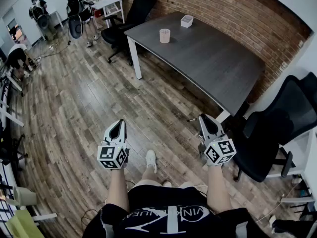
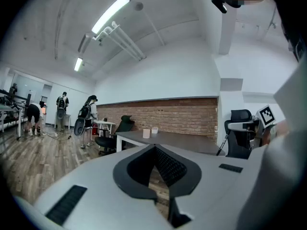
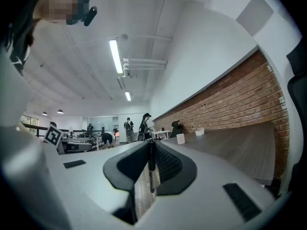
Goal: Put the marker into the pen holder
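Note:
The pen holder (image 1: 165, 35), a pale cup, stands on the grey table (image 1: 218, 63) far ahead of me; it also shows small in the left gripper view (image 2: 146, 133) and the right gripper view (image 3: 180, 138). My right gripper (image 1: 204, 118) is held level at waist height, well short of the table. In its own view the right gripper (image 3: 151, 145) is shut on a thin dark marker (image 3: 151, 169), which stands upright between the pads. My left gripper (image 1: 119, 123) is level beside it; its tips (image 2: 154, 147) meet with nothing between them.
A white box (image 1: 186, 21) sits behind the cup on the table. Black office chairs stand at the table's far end (image 1: 136, 9) and to my right (image 1: 277, 133). Wood floor (image 1: 84, 108) stretches between me and the table. People stand by desks at the back left (image 1: 77, 6).

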Demonstrator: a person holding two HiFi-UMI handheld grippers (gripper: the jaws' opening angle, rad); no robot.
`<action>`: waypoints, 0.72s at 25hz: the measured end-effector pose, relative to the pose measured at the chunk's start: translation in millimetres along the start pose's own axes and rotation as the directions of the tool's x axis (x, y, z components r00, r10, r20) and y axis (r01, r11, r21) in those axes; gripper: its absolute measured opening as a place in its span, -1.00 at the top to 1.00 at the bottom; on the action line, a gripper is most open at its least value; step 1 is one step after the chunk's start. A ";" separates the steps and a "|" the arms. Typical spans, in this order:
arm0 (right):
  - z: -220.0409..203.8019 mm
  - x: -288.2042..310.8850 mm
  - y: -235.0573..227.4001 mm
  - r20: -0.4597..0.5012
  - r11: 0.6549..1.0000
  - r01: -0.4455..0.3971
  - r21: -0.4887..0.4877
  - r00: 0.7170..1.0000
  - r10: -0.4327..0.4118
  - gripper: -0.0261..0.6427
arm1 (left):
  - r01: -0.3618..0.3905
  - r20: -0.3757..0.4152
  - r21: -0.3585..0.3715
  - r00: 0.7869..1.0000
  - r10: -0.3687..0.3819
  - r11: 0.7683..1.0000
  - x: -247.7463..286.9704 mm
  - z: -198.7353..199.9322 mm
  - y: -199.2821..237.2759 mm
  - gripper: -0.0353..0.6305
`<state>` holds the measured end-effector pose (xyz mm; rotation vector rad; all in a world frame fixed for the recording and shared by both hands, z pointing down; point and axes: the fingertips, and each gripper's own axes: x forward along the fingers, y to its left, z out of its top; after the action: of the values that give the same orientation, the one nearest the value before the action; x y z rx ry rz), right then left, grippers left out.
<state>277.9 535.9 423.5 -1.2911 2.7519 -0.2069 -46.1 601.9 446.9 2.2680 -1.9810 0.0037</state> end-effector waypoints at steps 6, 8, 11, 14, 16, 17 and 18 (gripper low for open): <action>-0.1 54.5 -22.8 0.008 0.999 0.004 0.039 1.000 -0.005 0.75 | 0.000 0.001 0.007 1.000 0.000 1.000 59.3 7.2 26.4 0.85; 1.0 71.7 -29.7 -0.004 1.000 0.000 0.027 1.000 0.000 0.75 | 0.000 -0.004 0.007 1.000 0.000 1.000 76.0 7.6 32.6 0.85; 1.4 96.9 -39.2 -0.012 1.000 0.008 0.028 1.000 -0.008 0.75 | 0.001 -0.023 0.002 1.000 -0.001 1.000 99.3 7.5 45.1 0.85; -1.5 121.0 -44.6 -0.027 0.999 0.012 0.030 1.000 -0.011 0.75 | -0.001 -0.041 0.003 0.999 0.001 1.000 119.2 9.3 59.7 0.85; -3.7 136.3 -47.9 -0.035 0.999 0.015 0.034 0.999 -0.014 0.75 | -0.002 -0.044 0.004 0.999 0.002 1.000 132.6 13.0 69.7 0.85; -4.4 144.2 -49.8 -0.038 0.999 0.018 0.037 0.999 -0.017 0.75 | 0.000 -0.045 0.005 0.999 0.000 1.000 140.0 15.3 74.7 0.85; -4.5 152.2 -52.1 -0.040 0.999 0.024 0.041 0.999 -0.022 0.75 | 0.005 -0.046 0.008 0.999 -0.004 1.000 147.7 17.6 79.6 0.85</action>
<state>219.7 386.2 432.1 -1.3227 2.7509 -0.2922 -105.7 444.1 449.9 2.2561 -1.9568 0.0633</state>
